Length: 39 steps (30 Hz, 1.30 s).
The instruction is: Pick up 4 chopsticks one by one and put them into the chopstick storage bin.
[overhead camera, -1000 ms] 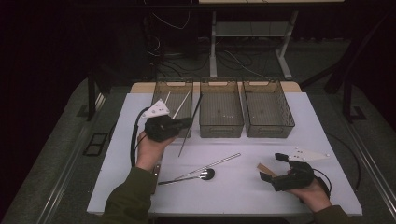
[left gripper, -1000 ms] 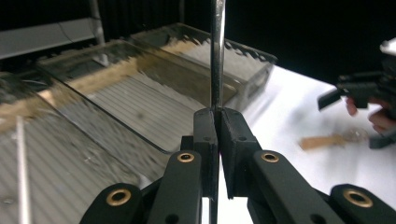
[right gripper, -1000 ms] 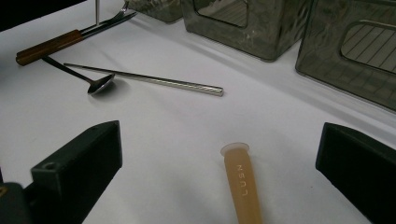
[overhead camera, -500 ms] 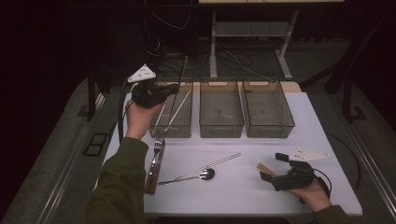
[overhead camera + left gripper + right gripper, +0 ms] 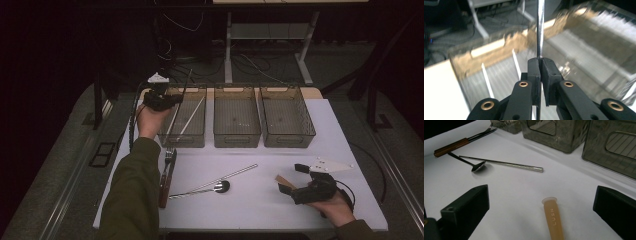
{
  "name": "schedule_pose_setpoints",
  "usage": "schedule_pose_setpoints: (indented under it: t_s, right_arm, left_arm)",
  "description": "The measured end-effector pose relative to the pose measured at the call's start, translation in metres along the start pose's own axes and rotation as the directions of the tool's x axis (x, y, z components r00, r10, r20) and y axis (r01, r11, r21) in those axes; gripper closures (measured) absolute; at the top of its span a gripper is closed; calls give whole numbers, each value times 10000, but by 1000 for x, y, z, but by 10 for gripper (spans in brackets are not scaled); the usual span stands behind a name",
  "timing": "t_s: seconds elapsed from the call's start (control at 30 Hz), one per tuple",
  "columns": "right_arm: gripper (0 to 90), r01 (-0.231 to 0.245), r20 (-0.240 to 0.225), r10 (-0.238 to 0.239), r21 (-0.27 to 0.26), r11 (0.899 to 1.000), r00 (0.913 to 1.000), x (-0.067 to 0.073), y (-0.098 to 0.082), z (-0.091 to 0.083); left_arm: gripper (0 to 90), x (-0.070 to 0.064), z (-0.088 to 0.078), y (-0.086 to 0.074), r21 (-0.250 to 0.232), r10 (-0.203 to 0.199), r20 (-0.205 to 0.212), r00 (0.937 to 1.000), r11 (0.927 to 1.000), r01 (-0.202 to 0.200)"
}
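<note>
- Since a second ago, the left hand-held gripper (image 5: 167, 99) has travelled from over the near worktop (image 5: 260, 200) to the far left corner of the left bin (image 5: 182, 139), taking a thin metal rod (image 5: 540, 30) with it; its jaws are clenched on that rod, which stands up above them.
- Nearest, the right hand-held gripper (image 5: 290, 177) has not shifted; its jaws are spread, with a tan tube (image 5: 554, 220) lying on the worktop between them, untouched.
- Further on lie a spoon (image 5: 220, 187), a metal stick (image 5: 235, 173) and a wooden-handled fork (image 5: 166, 170).
- Three clear bins stand in a row beyond. The left bin holds two pale sticks (image 5: 192, 116); the middle bin (image 5: 237, 137) and right bin (image 5: 289, 140) look bare.
</note>
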State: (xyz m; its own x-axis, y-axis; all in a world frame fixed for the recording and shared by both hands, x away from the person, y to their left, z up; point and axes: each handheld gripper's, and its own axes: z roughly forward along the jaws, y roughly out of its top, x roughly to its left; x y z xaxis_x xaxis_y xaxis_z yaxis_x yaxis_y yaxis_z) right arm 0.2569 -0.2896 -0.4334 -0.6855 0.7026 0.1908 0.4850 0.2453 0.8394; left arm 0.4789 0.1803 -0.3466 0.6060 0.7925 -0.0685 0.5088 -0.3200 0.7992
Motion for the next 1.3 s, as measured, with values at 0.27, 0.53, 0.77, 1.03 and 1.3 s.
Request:
schedule_pose_setpoints:
  t_s: [0.27,0.53,0.77,1.03,1.3]
  right_arm:
    - [7,-3,6,3,-6,10000,10000,0,0,0]
    - [7,-15,-8,15,-9,10000,10000,0,0,0]
    - [7,-23,17,23,-18,10000,10000,1,0,0]
    - [7,-9,6,9,-38,10000,10000,1,0,-1]
    - [7,13,28,-13,-38,10000,10000,1,0,-1]
  left_arm:
    - [839,5,18,-17,1056,-451,-246,9987,9933,475]
    - [559,4,19,-22,739,-575,-398,9975,9954,604]
    - [446,-12,11,-14,529,-186,130,9997,9984,179]
    - [332,-35,-3,-7,204,347,976,9946,9991,-368]
    - [291,-68,-16,-11,292,875,1803,9797,9951,-942]
